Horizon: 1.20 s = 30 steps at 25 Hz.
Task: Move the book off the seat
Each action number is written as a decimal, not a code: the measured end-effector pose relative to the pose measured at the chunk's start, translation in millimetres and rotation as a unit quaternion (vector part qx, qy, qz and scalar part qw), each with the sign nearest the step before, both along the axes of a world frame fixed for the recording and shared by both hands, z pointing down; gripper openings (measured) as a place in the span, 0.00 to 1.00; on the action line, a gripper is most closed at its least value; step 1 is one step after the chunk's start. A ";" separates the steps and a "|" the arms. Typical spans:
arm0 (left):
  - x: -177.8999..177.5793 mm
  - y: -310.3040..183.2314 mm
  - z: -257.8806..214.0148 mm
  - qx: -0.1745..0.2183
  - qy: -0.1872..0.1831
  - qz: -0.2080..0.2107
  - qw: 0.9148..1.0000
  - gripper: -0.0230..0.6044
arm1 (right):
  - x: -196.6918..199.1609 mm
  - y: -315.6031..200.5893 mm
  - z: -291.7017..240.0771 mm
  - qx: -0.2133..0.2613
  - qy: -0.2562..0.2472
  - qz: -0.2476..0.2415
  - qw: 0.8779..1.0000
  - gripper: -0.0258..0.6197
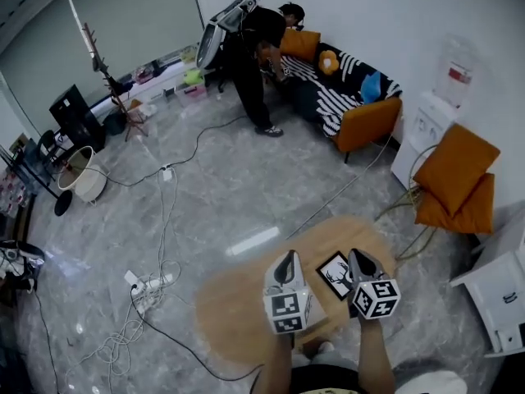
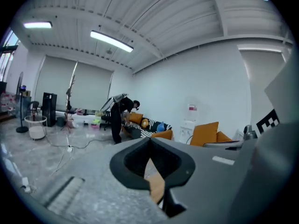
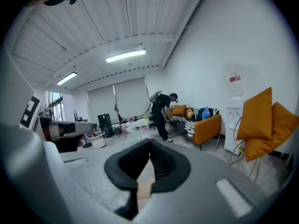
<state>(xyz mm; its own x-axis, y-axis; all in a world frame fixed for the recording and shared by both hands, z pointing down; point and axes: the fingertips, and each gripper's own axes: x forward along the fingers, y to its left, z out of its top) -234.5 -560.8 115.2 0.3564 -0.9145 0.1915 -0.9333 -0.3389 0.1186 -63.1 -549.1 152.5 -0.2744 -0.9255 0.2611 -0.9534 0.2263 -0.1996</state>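
A black book [image 1: 335, 274] with a white deer drawing on its cover lies on a round wooden table [image 1: 238, 302], between my two grippers in the head view. My left gripper [image 1: 286, 258] hovers over the table just left of the book, shut with nothing in it. My right gripper [image 1: 362, 258] hangs just right of the book, also shut and empty. In the left gripper view the left gripper [image 2: 149, 140] has its jaws pressed together, the room beyond them. The right gripper [image 3: 149, 142] looks the same in the right gripper view. Neither touches the book.
A person [image 1: 256, 64] bends over a striped sofa [image 1: 353, 97] with orange cushions at the far wall. An orange chair [image 1: 455, 183] and a water dispenser [image 1: 435, 109] stand at the right, a white cabinet [image 1: 500, 294] nearer. Cables and a power strip [image 1: 148, 286] lie on the floor at left.
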 end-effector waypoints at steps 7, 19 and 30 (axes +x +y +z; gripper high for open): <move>4.7 -12.1 -65.5 0.080 -0.012 0.004 0.997 0.05 | 15.9 -2.1 -75.1 0.064 0.018 0.019 0.998 0.04; 5.0 -11.4 -106.9 0.136 -0.023 0.009 0.990 0.05 | 16.7 -10.9 -126.1 0.124 0.059 0.008 0.990 0.04; -8.1 -7.0 -114.6 0.160 -0.021 -0.023 0.987 0.05 | 6.2 -13.3 -137.4 0.151 0.085 -0.015 0.985 0.04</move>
<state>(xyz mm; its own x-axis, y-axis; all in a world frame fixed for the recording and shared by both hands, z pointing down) -242.6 -567.8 0.6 0.3112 -0.9454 -0.0966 -0.9503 -0.3100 -0.0273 -56.9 -562.4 15.2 -0.2795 -0.9599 0.0203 -0.9590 0.2802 0.0427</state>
